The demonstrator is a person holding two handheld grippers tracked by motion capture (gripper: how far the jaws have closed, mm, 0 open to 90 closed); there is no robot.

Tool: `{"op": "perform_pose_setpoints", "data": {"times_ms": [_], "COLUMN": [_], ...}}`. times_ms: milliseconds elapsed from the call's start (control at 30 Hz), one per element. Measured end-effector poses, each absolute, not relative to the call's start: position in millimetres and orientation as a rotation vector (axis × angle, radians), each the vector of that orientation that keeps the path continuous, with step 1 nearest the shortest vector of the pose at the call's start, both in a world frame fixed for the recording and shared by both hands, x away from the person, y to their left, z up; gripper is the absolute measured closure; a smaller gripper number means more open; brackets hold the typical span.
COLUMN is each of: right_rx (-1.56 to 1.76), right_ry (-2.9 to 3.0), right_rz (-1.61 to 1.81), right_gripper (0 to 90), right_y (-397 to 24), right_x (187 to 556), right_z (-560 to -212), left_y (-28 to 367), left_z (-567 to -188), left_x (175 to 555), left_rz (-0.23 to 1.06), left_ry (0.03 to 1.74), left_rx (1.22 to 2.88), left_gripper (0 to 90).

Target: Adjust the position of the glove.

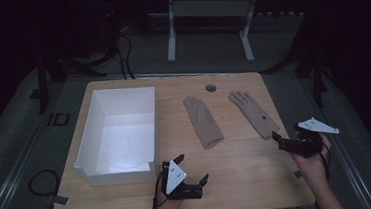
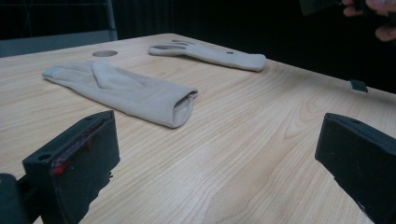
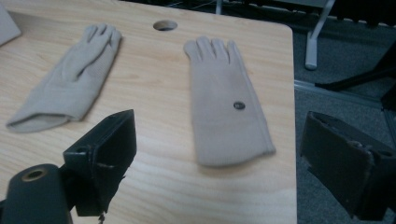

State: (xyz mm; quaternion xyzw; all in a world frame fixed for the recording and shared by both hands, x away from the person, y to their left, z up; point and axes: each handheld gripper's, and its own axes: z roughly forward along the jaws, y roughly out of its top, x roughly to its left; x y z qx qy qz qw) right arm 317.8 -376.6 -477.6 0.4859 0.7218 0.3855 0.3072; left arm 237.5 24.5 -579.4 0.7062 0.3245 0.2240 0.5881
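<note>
Two beige gloves lie flat on the wooden table (image 1: 239, 180). The left glove (image 1: 202, 121) (image 2: 130, 91) (image 3: 70, 79) is folded at the thumb. The right glove (image 1: 254, 113) (image 2: 215, 53) (image 3: 224, 102) has a small dark button near its cuff. My left gripper (image 1: 192, 167) (image 2: 217, 158) is open near the front edge, its jaws pointing at the left glove's cuff from a short way off. My right gripper (image 1: 287, 131) (image 3: 222, 154) stands open just short of the right glove's cuff, at the table's right edge. Neither holds anything.
An open white box (image 1: 118, 135) with nothing inside stands on the table's left half, close to my left gripper. A round cable hole (image 1: 211, 88) (image 3: 165, 24) is at the back centre. The table's right edge drops to grey floor (image 3: 345, 60). A white frame's legs (image 1: 207, 27) stand behind.
</note>
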Motion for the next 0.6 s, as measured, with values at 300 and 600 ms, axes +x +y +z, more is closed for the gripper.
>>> {"op": "perform_pose_setpoints", "data": {"times_ms": [300,600], "right_rx": [1.200,1.131], "right_ry": [1.918,1.965], "right_rz": [1.051,1.065], "right_gripper": [13.7,14.9], "right_y": [-358,-325], "right_x": [327,345], "right_z": [-451,-433], "left_y": [24,24], "left_z": [-579,-579], "left_x": [237,237], "left_rz": [0.525,0.527], "left_ry": [0.751,0.746], "left_rx": [1.647,1.648], "left_gripper": [0.1,0.1]}}
